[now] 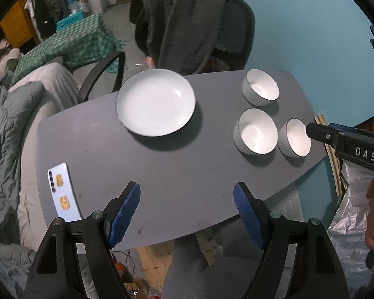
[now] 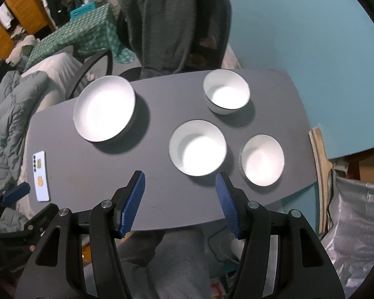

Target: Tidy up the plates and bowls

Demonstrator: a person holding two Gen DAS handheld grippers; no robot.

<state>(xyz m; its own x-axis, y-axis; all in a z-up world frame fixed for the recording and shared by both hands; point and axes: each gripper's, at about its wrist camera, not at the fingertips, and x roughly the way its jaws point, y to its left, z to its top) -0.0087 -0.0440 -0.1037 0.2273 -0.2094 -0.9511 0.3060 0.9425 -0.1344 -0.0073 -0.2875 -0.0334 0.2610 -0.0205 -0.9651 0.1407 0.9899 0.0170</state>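
A white plate [image 1: 155, 102] [image 2: 104, 108] lies at the far left of the grey table [image 1: 167, 174]; its dark edge in the right wrist view hints at a stack. Three white bowls stand on the right: a far bowl [image 1: 261, 87] [image 2: 226, 95], a middle bowl [image 1: 256, 130] [image 2: 197, 147] and a near-right bowl [image 1: 295, 137] [image 2: 262, 160]. My left gripper [image 1: 187, 194] hangs open over the table's near part, nothing between its blue pads. My right gripper [image 2: 179, 182] is open too, above the near edge just in front of the middle bowl. Its black body [image 1: 346, 147] enters the left wrist view beside the near-right bowl.
A phone [image 1: 63, 191] [image 2: 40, 175] lies face down at the table's near left corner. A chair draped with dark cloth [image 1: 187, 25] stands behind the table. Bedding [image 1: 10, 129] lies to the left. A silver bag [image 2: 356, 219] sits off the right edge.
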